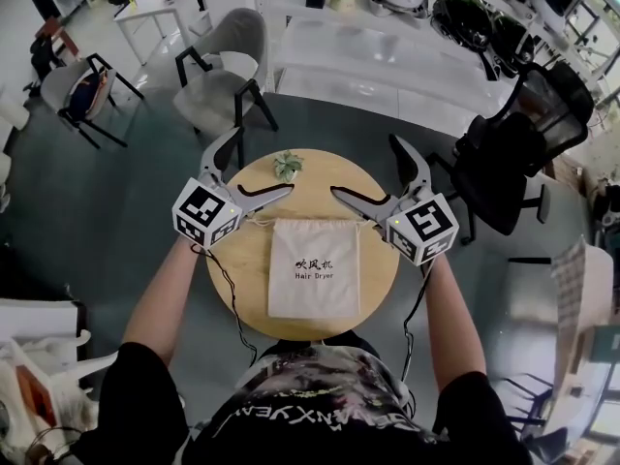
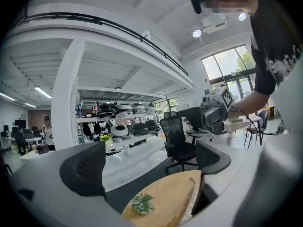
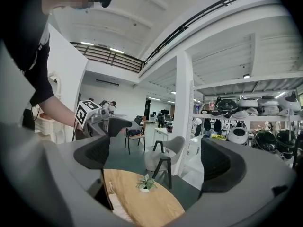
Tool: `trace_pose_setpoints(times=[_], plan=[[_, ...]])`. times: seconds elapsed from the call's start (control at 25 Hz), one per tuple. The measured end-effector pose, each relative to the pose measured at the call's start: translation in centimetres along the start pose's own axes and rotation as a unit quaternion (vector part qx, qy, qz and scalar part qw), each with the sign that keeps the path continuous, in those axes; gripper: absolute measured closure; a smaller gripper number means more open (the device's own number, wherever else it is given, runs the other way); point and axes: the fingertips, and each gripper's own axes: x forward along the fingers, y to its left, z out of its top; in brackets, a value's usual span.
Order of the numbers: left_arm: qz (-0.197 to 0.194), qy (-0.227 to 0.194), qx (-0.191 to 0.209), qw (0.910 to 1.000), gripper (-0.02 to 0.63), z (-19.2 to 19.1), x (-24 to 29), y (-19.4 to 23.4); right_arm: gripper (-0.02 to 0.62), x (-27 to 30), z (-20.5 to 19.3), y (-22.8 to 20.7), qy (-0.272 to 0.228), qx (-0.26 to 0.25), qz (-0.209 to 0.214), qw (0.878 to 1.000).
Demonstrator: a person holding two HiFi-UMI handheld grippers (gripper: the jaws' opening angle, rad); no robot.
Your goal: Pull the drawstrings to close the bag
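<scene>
Bag (image 1: 313, 264) lies flat on table (image 1: 242, 260) (left claw (image 1: 263, 161), right claw (image 1: 363, 166) both agape).

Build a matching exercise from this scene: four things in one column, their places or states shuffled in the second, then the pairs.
1. bag
2. plant
3. left gripper
4. black office chair

A. on the floor, off the right side of the table
B. open, fingers apart, by the bag's top left corner
C. lying flat in the middle of the table
D. at the table's far edge

Pairs: 1-C, 2-D, 3-B, 4-A
</scene>
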Motion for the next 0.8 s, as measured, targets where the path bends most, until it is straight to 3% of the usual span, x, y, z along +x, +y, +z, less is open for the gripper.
trace_pose_setpoints(times=[0.4,0.8], plan=[[0.021,0.047,0.014,0.9986,0.021,-2.0,2.2,0.8,0.011,1.0,-2.2,-3.3,0.004,-0.002,0.035,0.999],[0.001,0.110,0.041,0.9931,0.021,-5.4,3.2,1.1,0.011,2.4,-5.9,-3.7,0.059,-0.067,0.089,0.992]])
